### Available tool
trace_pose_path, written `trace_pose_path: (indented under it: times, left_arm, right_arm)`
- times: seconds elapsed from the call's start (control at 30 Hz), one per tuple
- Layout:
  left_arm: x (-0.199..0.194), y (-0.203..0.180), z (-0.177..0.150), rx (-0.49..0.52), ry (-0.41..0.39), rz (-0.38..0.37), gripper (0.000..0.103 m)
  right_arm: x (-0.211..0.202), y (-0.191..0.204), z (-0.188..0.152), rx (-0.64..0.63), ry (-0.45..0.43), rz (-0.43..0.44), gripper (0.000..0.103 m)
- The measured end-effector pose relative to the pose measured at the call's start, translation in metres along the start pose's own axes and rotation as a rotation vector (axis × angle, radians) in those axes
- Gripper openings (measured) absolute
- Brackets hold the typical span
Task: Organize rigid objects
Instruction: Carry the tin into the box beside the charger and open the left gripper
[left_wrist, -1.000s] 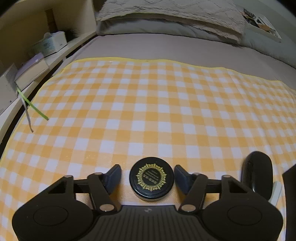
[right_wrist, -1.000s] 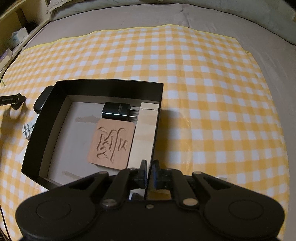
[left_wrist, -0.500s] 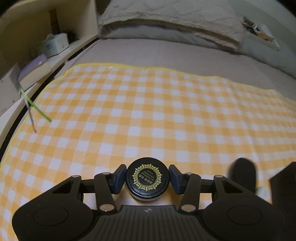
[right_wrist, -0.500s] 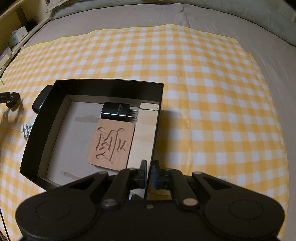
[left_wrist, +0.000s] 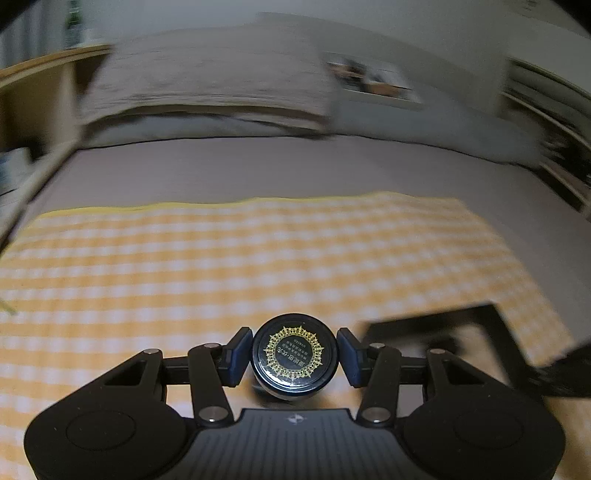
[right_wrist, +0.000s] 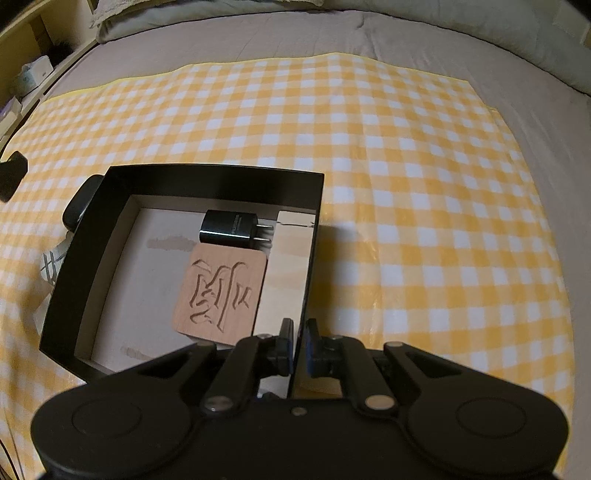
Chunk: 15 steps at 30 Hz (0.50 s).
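Now the checked cloth (right_wrist: 406, 155) is seen spread under the black box (right_wrist: 207, 177), whose near wall is pinched by the right gripper (right_wrist: 300, 341). Inside, a carved wooden tile (right_wrist: 221, 295) and charger (right_wrist: 231, 230) are laid touching; a dark object (right_wrist: 79, 205) is pressed against the box's left wall. Above the cloth, the round tin (left_wrist: 294, 355) is clamped in the left gripper (left_wrist: 294, 356).

Grey bed (right_wrist: 424, 40) under checked cloth (right_wrist: 406, 184); pillow (left_wrist: 207, 74) beyond; wooden shelves (right_wrist: 22, 48).

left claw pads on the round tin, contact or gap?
Touching. The left wrist view shows both blue pads of the left claw pressed against the sides of the round black tin, no gap either side.
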<state>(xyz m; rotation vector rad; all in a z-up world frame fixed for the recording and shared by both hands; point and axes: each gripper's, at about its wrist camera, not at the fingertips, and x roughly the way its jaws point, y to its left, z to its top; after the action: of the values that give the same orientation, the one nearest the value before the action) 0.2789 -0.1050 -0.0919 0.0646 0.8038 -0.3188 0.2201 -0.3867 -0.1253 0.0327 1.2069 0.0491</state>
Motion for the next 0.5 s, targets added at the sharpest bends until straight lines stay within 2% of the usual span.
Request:
trace_pose_path:
  times: [0.23, 0.33, 0.5]
  left_arm:
    - [0.004, -0.077, -0.025, 0.088, 0.112, -0.201, 0.051]
    - [0.011, -0.100, -0.036, 0.126, 0.149, -0.243, 0.051]
    - [0.025, -0.125, -0.050, 0.182, 0.206, -0.266, 0.051]
  right_arm:
    - [-0.005, -0.001, -0.003, 0.003, -0.004, 0.006, 0.007]
    - [-0.005, -0.001, -0.003, 0.004, -0.003, 0.005, 0.007]
    - [-0.007, 0.001, -0.004, 0.003, -0.002, 0.002, 0.007]
